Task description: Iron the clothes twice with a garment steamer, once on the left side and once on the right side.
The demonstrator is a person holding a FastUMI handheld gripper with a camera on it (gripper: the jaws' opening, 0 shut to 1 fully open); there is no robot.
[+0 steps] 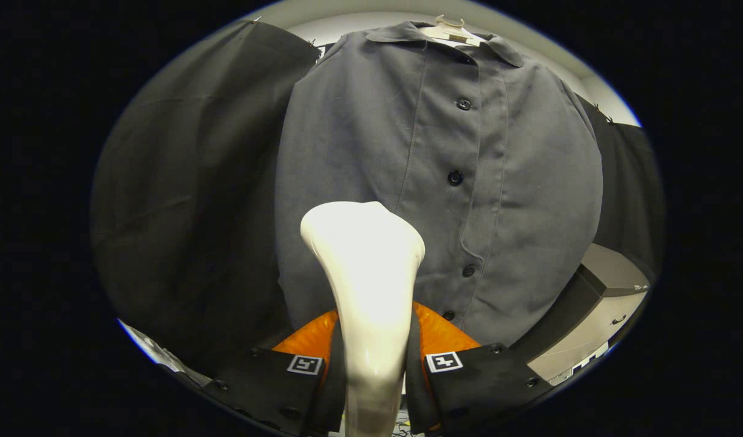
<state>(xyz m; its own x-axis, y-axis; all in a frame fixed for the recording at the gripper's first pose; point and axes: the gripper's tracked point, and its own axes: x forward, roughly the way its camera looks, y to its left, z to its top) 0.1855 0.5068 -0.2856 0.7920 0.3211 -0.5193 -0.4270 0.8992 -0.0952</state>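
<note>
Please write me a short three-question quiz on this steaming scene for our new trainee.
1. True or false: the gripper has both fingers pressed on the white steamer.
2. The steamer head sits in front of which part of the grey shirt? A) the collar B) the lower front, beside the button placket C) a sleeve cuff
3. Fill in: the shirt hangs on a white ____.

Key: 1 true; 2 B; 3 hanger.
</note>
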